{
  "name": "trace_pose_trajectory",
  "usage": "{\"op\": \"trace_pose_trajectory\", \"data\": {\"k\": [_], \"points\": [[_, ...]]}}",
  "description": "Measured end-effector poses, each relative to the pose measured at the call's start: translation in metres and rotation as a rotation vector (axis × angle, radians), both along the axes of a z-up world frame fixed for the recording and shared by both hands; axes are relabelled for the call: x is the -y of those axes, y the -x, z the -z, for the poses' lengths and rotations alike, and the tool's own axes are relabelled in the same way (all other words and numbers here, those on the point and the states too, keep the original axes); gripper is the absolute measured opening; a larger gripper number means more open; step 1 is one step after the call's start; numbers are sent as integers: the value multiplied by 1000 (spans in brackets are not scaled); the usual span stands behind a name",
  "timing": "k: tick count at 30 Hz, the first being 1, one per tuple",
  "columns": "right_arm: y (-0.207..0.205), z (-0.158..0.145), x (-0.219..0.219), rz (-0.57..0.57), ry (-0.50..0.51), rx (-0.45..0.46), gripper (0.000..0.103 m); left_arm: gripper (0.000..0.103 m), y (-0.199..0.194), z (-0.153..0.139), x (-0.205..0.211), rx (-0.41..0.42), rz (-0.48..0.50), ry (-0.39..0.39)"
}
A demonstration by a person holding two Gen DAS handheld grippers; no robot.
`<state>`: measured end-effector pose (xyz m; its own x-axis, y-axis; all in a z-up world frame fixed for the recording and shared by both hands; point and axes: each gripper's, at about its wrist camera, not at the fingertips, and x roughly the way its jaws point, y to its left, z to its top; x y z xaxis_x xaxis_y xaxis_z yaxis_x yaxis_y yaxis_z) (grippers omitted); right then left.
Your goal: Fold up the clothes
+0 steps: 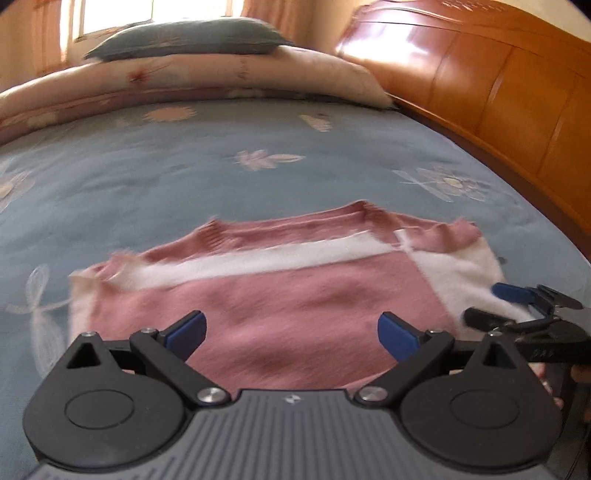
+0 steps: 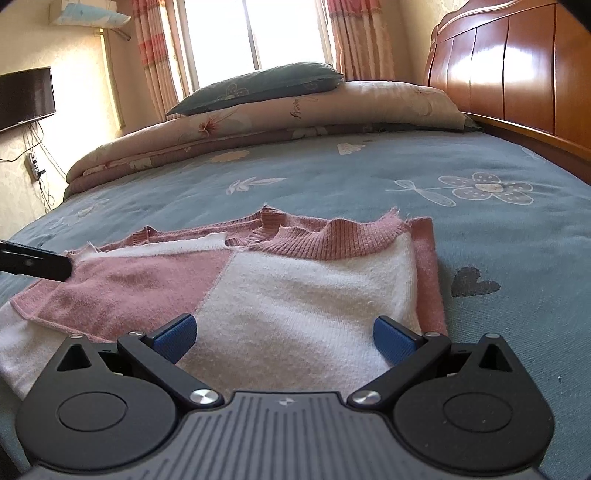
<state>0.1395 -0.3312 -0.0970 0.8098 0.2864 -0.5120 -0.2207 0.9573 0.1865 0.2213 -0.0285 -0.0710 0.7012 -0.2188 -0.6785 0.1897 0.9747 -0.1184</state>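
Observation:
A pink and white knitted sweater (image 1: 288,295) lies folded flat on the blue bedspread (image 1: 184,177). My left gripper (image 1: 291,336) hovers open over its near pink part, blue pads wide apart with nothing between them. At the right edge of the left wrist view the right gripper (image 1: 484,302) shows over the white part. In the right wrist view the sweater (image 2: 295,295) fills the foreground, ribbed collar at the far side. My right gripper (image 2: 284,338) stands open above the white panel. A black finger of the left gripper (image 2: 40,264) pokes in from the left.
A rolled floral quilt (image 2: 258,125) with a grey-blue pillow (image 2: 258,85) lies at the far end of the bed. A wooden headboard (image 2: 517,74) runs along the right. A window with curtains (image 2: 255,29) is behind; a dark screen (image 2: 26,96) and cables hang on the left wall.

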Motion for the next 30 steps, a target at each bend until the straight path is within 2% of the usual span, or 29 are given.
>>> {"op": "trace_pose_trajectory", "data": {"k": [2,6,8,13,17,20,21,26,30], "points": [[0,0,-1,3,7,1,103,99,1,8,-15,-24,-58,5],[0,1,-5,7,29,4,103,98,-8,34,-47,-140,-154,18],[0,2,-5,10,33,4,103,98,-3,26,-53,-120,-145,55],[1,2,-6,15,36,10,103,99,7,2,-59,-27,-133,45],[1,2,-9,19,63,5,103,99,-2,12,-77,-65,-186,44],[2,-4,-12,43,56,-27,103,99,-12,32,-86,-159,-210,-23],[4,-9,-14,51,48,-40,103,98,-11,32,-91,-159,-232,-35],[31,-32,-32,30,-6,-24,103,98,14,0,-118,-86,-257,126],[41,-43,-56,-14,-29,12,103,98,37,-16,-107,-52,-142,200]]}}
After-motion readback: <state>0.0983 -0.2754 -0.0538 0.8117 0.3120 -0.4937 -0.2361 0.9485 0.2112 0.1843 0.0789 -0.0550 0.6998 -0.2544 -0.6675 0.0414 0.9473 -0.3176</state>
